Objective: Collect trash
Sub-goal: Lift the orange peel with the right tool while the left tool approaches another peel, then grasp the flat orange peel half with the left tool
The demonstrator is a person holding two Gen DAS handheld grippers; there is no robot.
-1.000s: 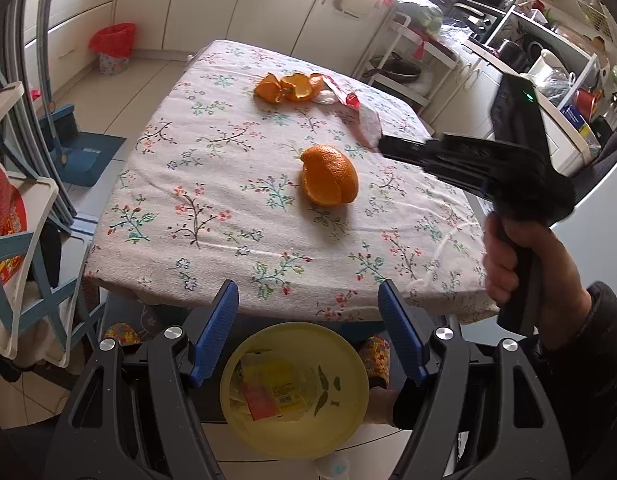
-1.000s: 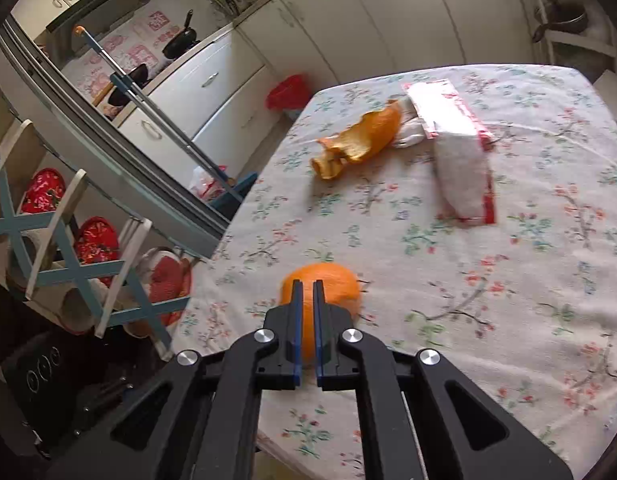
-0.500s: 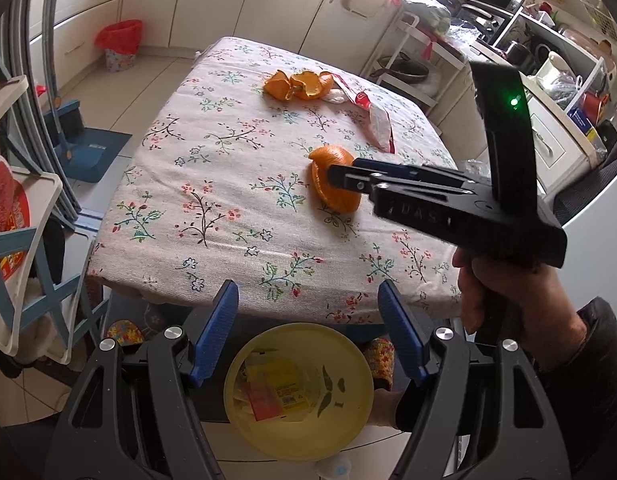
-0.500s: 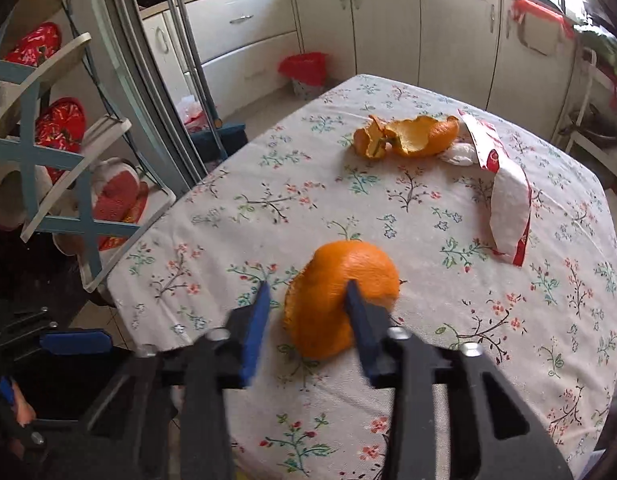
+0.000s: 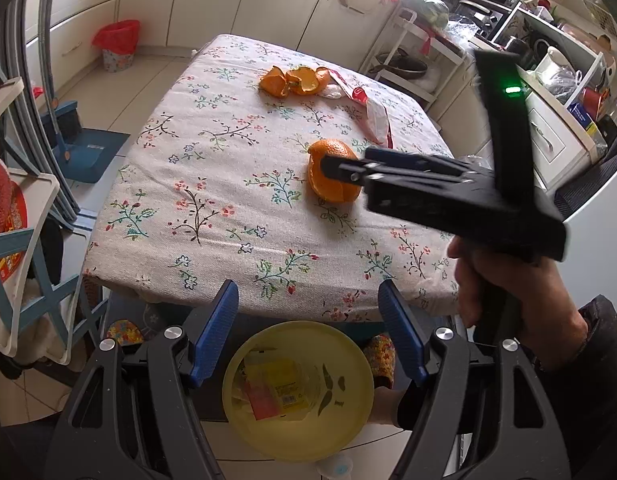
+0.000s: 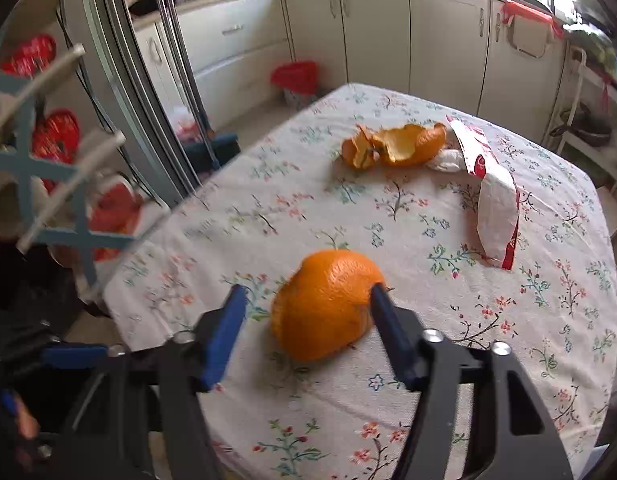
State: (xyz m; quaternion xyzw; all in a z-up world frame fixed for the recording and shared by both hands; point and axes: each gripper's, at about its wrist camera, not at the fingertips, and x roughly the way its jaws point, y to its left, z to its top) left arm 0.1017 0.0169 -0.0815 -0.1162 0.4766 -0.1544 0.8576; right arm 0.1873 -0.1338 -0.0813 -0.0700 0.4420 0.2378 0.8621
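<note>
A domed orange peel (image 5: 333, 178) (image 6: 328, 304) lies on the flowered tablecloth (image 5: 212, 184) near the table's middle. My right gripper (image 6: 306, 300) is open, its jaws on either side of the peel; the right finger touches its edge. It also shows in the left wrist view (image 5: 328, 162), reaching in from the right. My left gripper (image 5: 308, 304) is open, below the table's near edge, over a yellow bowl (image 5: 298, 390) that holds wrappers. More orange peel (image 5: 294, 80) (image 6: 396, 146) and a red-white wrapper (image 5: 374, 114) (image 6: 494, 204) lie at the far side.
A red-lined bin (image 5: 118, 44) stands on the floor by the white cabinets. A blue dustpan (image 5: 86, 148) and a blue-white rack (image 5: 24, 240) are left of the table. A cluttered counter (image 5: 548, 92) runs along the right.
My right gripper opened from shut and moved forward and down so that its jaws straddle the domed peel. The left gripper stayed in place above the yellow bowl.
</note>
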